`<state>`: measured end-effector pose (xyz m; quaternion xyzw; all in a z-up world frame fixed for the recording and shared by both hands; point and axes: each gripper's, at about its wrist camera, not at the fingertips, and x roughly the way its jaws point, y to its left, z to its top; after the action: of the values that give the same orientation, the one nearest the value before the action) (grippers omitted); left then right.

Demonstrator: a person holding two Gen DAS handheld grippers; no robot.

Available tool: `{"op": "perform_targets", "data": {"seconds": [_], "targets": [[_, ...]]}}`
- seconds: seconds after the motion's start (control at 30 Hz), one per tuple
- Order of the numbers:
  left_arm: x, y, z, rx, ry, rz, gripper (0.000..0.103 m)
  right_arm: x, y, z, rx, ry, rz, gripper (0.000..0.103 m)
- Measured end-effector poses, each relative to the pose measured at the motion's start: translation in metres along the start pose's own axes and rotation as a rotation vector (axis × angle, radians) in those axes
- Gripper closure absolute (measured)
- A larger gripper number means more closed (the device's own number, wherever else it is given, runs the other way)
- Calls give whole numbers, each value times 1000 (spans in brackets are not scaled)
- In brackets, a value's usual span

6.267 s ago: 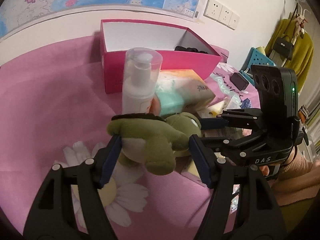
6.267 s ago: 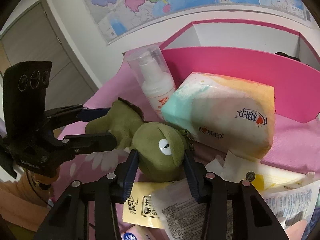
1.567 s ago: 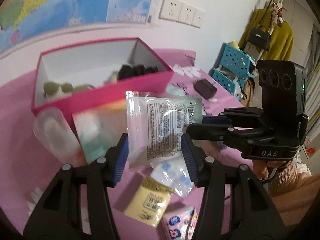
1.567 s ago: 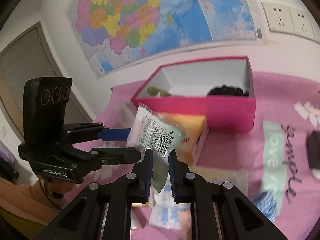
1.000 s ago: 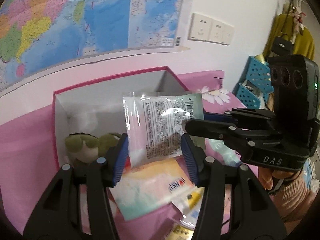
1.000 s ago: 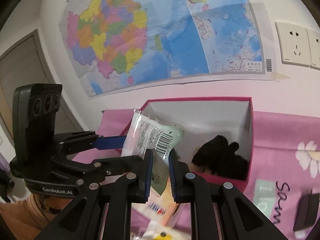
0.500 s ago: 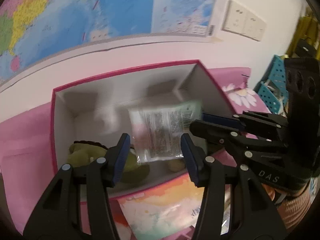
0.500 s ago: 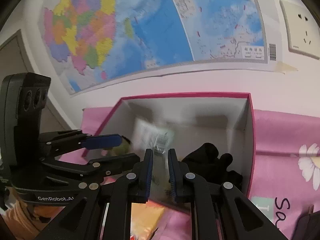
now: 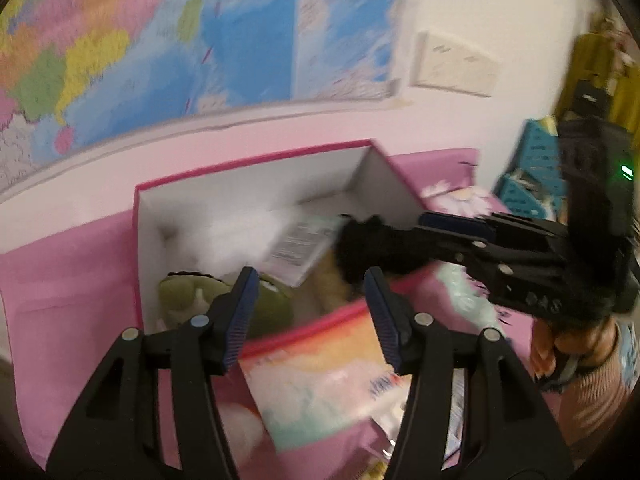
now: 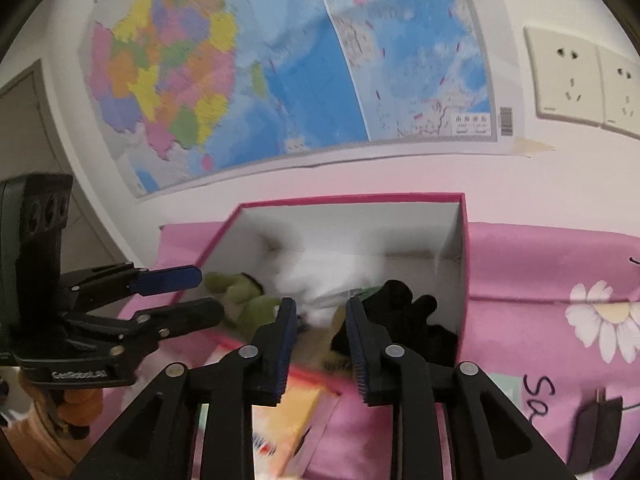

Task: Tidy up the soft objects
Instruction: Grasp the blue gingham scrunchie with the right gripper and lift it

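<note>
Dropping the packet (image 9: 298,246) into the box (image 9: 256,168): it lies inside, beside the frog (image 9: 224,296). Your left tongs (image 9: 308,310) and right tongs (image 10: 320,340) have just been opening, nothing between them; draw both back clear of the rim.

A clear printed packet (image 9: 298,246) is seen lying tilted inside the pink box (image 9: 256,168), toward its middle. A green plush toy (image 9: 224,300) is slumped at the box's left end, and a black fuzzy item (image 10: 404,320) is bunched at its right end.
</note>
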<state>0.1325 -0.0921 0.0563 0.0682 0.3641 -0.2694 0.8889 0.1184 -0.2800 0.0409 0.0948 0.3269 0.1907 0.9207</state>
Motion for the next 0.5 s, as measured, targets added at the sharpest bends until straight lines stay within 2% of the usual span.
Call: {"op": "perform_targets", "data": {"seconds": [0.17, 0.33, 0.5], "targets": [[-31, -23, -24, 76, -49, -48, 42, -38, 0, -21, 1, -17, 28, 68], [-31, -40, -53, 106, -12, -109, 42, -60, -9, -53, 33, 13, 17, 67], [-24, -57, -81, 114, 40, -172, 42, -76, -27, -97, 81, 74, -71, 64]]}}
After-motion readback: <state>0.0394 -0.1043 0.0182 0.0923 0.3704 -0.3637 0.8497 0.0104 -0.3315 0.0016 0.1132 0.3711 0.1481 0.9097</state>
